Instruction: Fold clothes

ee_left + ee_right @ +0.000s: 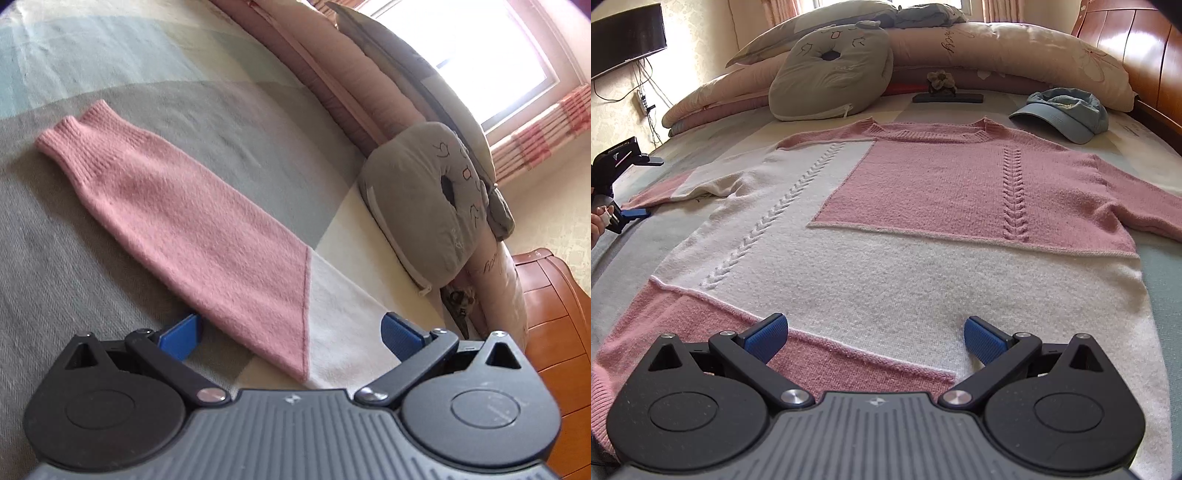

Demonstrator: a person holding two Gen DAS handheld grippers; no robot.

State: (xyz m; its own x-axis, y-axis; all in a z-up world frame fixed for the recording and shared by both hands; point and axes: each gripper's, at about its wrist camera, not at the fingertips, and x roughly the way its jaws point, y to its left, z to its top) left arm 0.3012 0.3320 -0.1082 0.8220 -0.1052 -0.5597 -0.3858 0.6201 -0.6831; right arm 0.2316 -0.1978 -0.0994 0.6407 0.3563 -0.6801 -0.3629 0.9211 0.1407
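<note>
A pink and white knitted sweater (923,236) lies flat and face up on the bed, neck toward the pillows, both sleeves spread out. My right gripper (875,338) hovers open over the hem, with nothing between its blue pads. In the left wrist view the pink sleeve (177,214) stretches away to its ribbed cuff, joined to a white upper part (343,325). My left gripper (291,336) is open, with its pads on either side of that sleeve near the colour seam. The left gripper (631,214) also shows at the left edge of the right wrist view, held by a hand.
A grey cat-face cushion (831,77) and long pillows (997,44) line the head of the bed. A blue cap (1067,110) lies beside the right shoulder, and a dark flat object (947,98) behind the collar. The wooden headboard (1137,48) stands at right.
</note>
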